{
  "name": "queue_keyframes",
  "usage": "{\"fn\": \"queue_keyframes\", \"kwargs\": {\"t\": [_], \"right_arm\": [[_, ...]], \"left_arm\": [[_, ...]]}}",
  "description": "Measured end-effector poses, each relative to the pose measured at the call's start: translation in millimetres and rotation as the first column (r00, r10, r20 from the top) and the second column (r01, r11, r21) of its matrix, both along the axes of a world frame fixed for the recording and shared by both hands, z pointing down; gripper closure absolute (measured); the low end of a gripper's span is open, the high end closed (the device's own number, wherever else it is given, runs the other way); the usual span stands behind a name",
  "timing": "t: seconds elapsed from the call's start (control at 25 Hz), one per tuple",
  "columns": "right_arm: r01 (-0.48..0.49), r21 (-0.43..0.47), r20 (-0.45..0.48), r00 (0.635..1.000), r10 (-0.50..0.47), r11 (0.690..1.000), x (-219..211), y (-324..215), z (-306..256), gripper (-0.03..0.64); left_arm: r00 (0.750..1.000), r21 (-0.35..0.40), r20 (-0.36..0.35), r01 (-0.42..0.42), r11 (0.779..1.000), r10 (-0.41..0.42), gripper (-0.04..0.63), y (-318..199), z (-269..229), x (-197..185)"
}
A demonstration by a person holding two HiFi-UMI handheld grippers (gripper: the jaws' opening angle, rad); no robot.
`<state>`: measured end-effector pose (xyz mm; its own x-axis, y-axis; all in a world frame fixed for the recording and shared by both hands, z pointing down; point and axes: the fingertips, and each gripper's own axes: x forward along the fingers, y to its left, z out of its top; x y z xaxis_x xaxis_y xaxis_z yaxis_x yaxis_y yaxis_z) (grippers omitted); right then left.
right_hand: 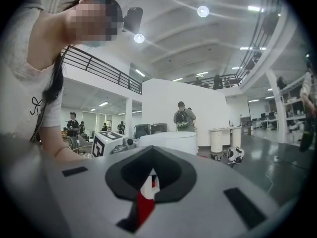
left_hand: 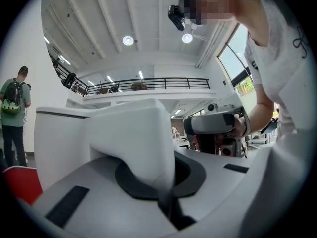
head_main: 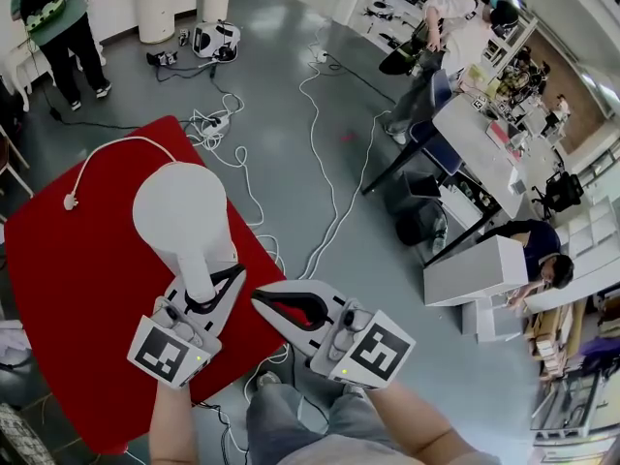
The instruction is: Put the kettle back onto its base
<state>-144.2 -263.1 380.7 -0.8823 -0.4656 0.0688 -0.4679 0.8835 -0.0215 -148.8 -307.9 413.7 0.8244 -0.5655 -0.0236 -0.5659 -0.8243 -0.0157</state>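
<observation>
A white kettle [head_main: 179, 211] hangs over the red table [head_main: 58, 289], seen from above as a round lid. My left gripper [head_main: 225, 277] is shut on its handle [left_hand: 138, 138], which fills the space between the jaws in the left gripper view. The kettle's base is not visible; a white cord with a plug [head_main: 70, 201] curves across the table and ends behind the kettle. My right gripper [head_main: 258, 299] hovers just right of the kettle over the table's edge, shut with nothing in it. In the right gripper view the kettle body [right_hand: 168, 142] shows beyond the jaws.
White cables [head_main: 325, 182] trail over the grey floor past the table's far edge. Desks [head_main: 484, 143] and a white box [head_main: 475, 269] stand to the right with people seated there. A person with a backpack [head_main: 58, 27] stands at the far left.
</observation>
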Motion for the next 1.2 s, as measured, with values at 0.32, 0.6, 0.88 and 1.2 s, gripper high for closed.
{"fn": "queue_keyframes", "kwargs": {"t": [0.32, 0.6, 0.88, 1.2], "right_arm": [[0.004, -0.006, 0.007, 1.0, -0.004, 1.0, 2.9, -8.1, 2.4, 0.609], [0.013, -0.018, 0.016, 1.0, -0.012, 1.0, 6.5, -13.1, 2.9, 0.61], [0.051, -0.034, 0.023, 0.998, -0.051, 0.998, 0.0, -8.5, 6.3, 0.61], [0.076, -0.037, 0.027, 0.997, -0.075, 0.996, -12.0, -6.6, 8.2, 0.61]], "left_arm": [[1.0, -0.016, 0.019, -0.002, 1.0, 0.003, 0.589, 6.0, 6.7, 6.4], [0.998, -0.012, 0.047, -0.038, 0.999, 0.039, 0.588, 13.3, 15.9, 11.7], [0.992, 0.023, 0.086, -0.097, 0.995, 0.095, 0.578, 24.9, 22.0, 11.5], [0.993, 0.004, 0.023, -0.115, 0.993, 0.115, 0.484, 33.0, 24.6, -19.9]]}}
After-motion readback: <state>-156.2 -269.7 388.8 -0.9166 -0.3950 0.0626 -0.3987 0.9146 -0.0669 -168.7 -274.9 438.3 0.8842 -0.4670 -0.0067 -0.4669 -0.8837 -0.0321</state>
